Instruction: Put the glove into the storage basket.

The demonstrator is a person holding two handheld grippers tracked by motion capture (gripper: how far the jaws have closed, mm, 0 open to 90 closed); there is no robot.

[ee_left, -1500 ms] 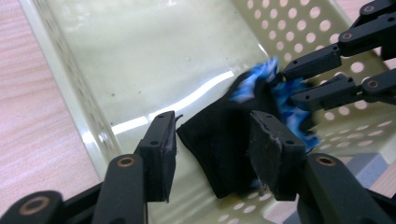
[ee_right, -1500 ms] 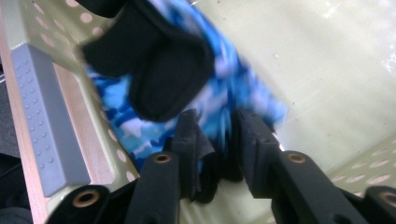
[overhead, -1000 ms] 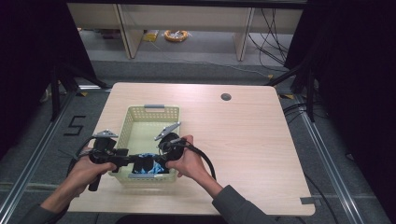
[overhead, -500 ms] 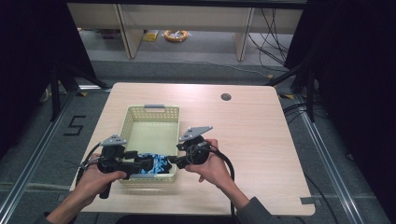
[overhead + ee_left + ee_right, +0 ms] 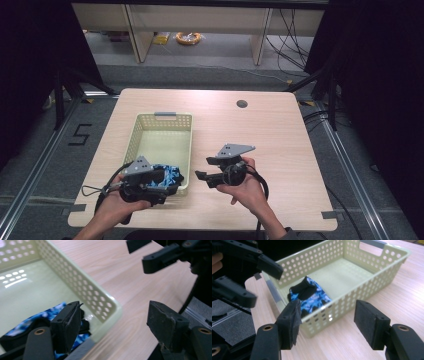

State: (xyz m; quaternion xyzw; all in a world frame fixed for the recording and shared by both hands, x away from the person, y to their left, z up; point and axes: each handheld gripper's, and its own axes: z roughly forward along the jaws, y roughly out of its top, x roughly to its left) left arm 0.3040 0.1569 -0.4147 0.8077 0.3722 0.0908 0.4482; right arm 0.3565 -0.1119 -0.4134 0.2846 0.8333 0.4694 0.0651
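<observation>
Both tools, the left tool (image 5: 167, 181) and right tool (image 5: 201, 176), have withdrawn from the basket (image 5: 161, 131) with jaws apart, leaving the blue-and-black glove (image 5: 308, 295) inside, likely placement complete.

Both hands sit near the worktop's near edge, left gripper (image 5: 167, 181) and right gripper (image 5: 201, 168) with jaws spread, empty.

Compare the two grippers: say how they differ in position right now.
The left gripper hangs over the basket's near end, above the blue cloth; the right gripper sits over bare table beside the basket. The left points rightward, the right leftward. Both are open and empty.
</observation>
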